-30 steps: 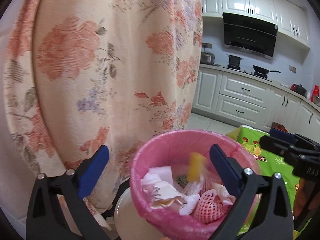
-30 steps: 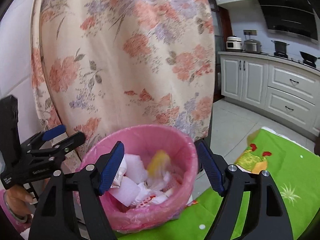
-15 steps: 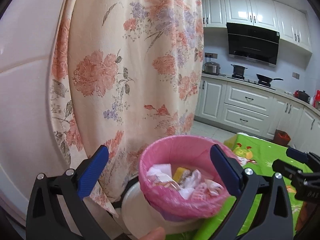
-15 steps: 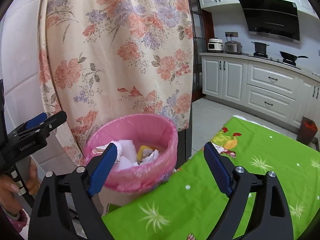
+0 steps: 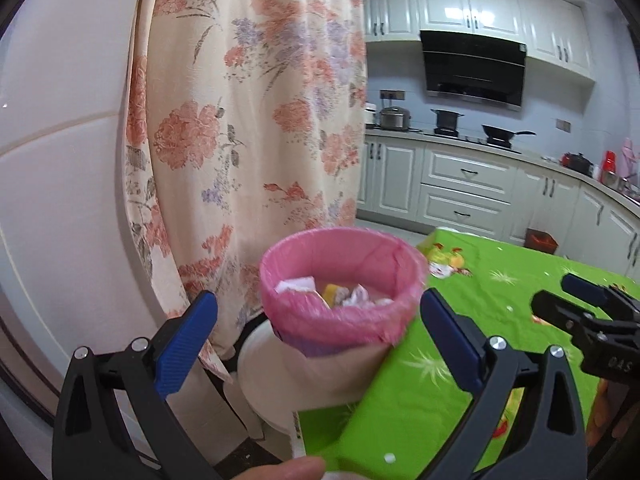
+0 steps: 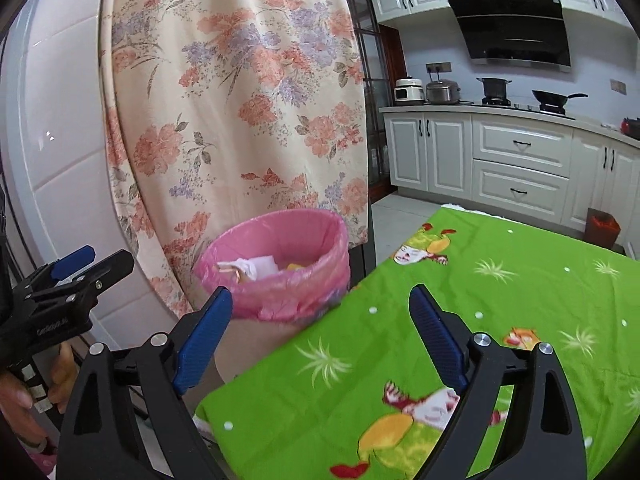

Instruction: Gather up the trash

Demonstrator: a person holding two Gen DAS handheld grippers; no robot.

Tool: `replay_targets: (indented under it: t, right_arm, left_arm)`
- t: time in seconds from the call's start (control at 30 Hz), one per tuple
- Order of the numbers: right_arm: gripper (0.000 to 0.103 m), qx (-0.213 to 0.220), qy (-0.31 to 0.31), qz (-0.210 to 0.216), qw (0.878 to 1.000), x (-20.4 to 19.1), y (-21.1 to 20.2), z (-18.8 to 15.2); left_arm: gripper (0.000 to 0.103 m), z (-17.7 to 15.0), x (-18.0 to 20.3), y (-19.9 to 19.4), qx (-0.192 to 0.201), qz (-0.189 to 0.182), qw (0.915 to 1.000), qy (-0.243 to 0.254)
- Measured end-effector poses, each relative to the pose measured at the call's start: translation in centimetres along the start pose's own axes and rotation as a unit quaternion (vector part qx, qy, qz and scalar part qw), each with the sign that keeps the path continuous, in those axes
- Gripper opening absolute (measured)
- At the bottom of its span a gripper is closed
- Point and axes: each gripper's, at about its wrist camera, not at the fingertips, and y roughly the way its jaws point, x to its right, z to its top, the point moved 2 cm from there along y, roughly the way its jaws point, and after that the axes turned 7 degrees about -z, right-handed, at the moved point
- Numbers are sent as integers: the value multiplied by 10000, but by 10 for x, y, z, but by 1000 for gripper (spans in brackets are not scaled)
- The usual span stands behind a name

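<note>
At centre frame, past the green-clothed counter (image 6: 500, 300) edge, the pink-lined bin (image 5: 340, 292) sits heaped with trash; left hand-held gripper (image 5: 318, 332) and right hand-held gripper (image 6: 320, 332) both gape wide, empty; overfilling risks spillage.

I am in a home kitchen. I see white cabinets (image 6: 520, 168), a black hood (image 6: 516, 28) over a stove with a pot (image 6: 495, 87) and a pan (image 6: 554, 98), a rice cooker (image 6: 442, 91) on the counter, and a floral curtain (image 6: 240, 100) near a green tablecloth (image 6: 460, 300).
</note>
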Motion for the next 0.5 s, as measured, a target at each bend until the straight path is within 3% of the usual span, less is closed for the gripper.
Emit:
replay_targets:
  t: [0.5]
  right_arm:
    - [84, 399, -332, -318, 9981, -23, -46, -15]
  left_arm:
    - [98, -21, 0, -38, 230, -230, 9994, 130]
